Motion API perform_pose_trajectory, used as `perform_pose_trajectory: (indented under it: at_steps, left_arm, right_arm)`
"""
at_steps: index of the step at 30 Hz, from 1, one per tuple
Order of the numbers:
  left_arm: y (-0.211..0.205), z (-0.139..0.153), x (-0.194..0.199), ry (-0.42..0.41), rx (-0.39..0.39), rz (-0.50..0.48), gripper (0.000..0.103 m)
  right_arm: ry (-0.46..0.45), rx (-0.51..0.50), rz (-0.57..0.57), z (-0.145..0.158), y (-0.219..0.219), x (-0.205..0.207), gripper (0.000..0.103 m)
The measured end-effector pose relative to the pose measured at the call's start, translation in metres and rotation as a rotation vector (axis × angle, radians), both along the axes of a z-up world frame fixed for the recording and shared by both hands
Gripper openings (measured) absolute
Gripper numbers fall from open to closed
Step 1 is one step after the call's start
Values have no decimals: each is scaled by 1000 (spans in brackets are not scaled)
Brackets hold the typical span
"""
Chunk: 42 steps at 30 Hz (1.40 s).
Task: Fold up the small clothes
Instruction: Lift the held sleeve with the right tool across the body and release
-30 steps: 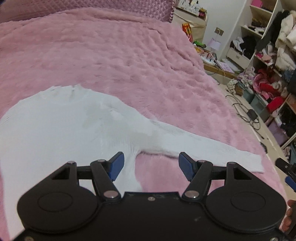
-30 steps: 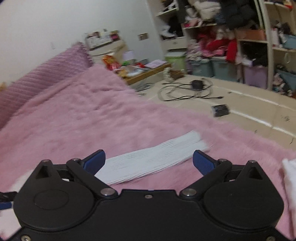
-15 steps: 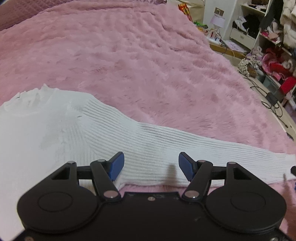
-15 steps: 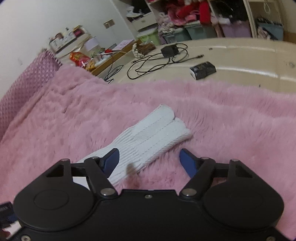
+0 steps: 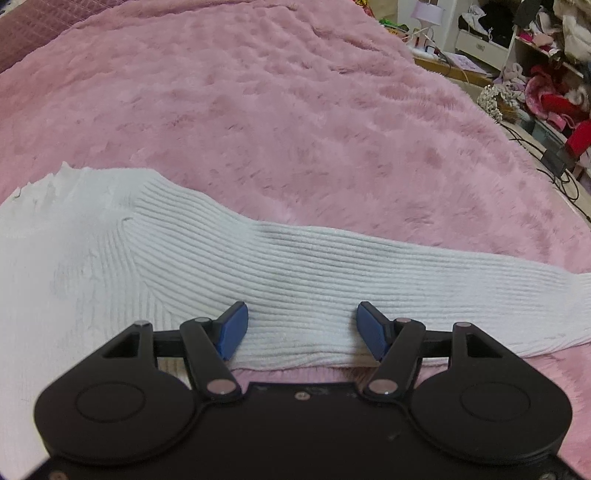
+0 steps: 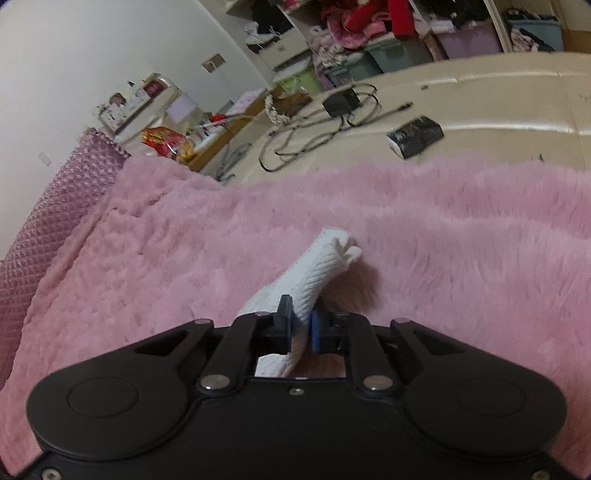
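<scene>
Both grippers have come down low to the bed since a second ago, and the right one has snapped closed on the sleeve.

The right gripper (image 6: 300, 325) has its jaws closed tight on the sleeve (image 6: 317, 266) near the cuff. The cuff sticks up and out toward 12 o'clock, off the blanket (image 6: 461, 258). I think it holds the end so the sleeve can be swung over onto the body of the sweater.

The left gripper (image 5: 301, 326) has its jaws wide open. The pads sit one on each side of the upper sleeve, near the shoulder. They do not press on it yet. This looks like the spot where the fold line should be, so the gripper may be there to pin or pick up the cloth.

The white sweater (image 5: 74, 251) lies flat on the pink blanket. In the left view its body is at 9 o'clock and the sleeve runs out toward 3 o'clock.

Nothing lies on the bed in the way of the fold. The fluffy blanket might drag on the knit a bit. Off the bed, at 1 o'clock in the right view, there are cables (image 6: 314, 125) and a dark pack (image 6: 415, 136) on the floor. Shelves full of clothes (image 6: 354, 22) stand at the far wall. None of that is near the sweater.
</scene>
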<state>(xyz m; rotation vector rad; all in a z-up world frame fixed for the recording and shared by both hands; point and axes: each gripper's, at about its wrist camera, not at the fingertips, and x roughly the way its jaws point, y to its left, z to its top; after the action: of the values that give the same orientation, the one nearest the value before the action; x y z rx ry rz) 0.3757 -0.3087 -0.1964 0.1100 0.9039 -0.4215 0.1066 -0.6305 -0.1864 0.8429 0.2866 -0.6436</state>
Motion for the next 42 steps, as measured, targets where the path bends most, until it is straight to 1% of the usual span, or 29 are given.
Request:
perform_pose_trajectory:
  at_steps: [5, 7, 9, 12, 15, 17, 19, 23, 26, 30, 32, 37, 40, 42]
  left_arm:
    - [2, -2, 2, 6, -15, -6, 69]
    - [11, 4, 3, 28, -48, -6, 69]
    - [26, 17, 2, 35, -99, 3, 69]
    - [61, 41, -9, -5, -120, 39, 69]
    - [111, 60, -23, -35, -122, 86, 69]
    - [149, 67, -33, -55, -122, 122, 69]
    - [180, 69, -39, -56, -105, 157, 69]
    - [230, 61, -44, -25, -60, 242, 70]
    - [261, 51, -46, 25, -46, 311, 69]
    - [289, 43, -50, 58, -82, 354, 69]
    - [298, 39, -51, 70, -97, 369, 69]
    - [319, 27, -50, 127, -167, 410, 69]
    - [335, 27, -60, 113, -226, 434, 69]
    - [348, 30, -67, 112, -234, 452, 69]
  right_arm:
    - [-44, -64, 36, 30, 17, 4, 10]
    - [-68, -80, 56, 45, 27, 10, 10]
    - [-96, -94, 83, 61, 38, 17, 10]
    - [-139, -122, 139, 85, 62, 34, 10]
    - [-182, -142, 206, 104, 90, 54, 10]
    - [-214, -150, 254, 113, 112, 69, 10]
    - [-243, -146, 308, 117, 137, 87, 10]
    - [-281, -121, 413, 116, 189, 121, 10]
    - [-295, -88, 496, 109, 234, 149, 10]
    - [-302, -70, 605, 100, 292, 181, 10]
    - [-300, -61, 659, 96, 315, 194, 10]
    - [-273, -42, 768, 80, 366, 221, 10]
    - [-256, -19, 826, 68, 389, 231, 10]
    - [-245, -8, 868, 62, 402, 240, 10]
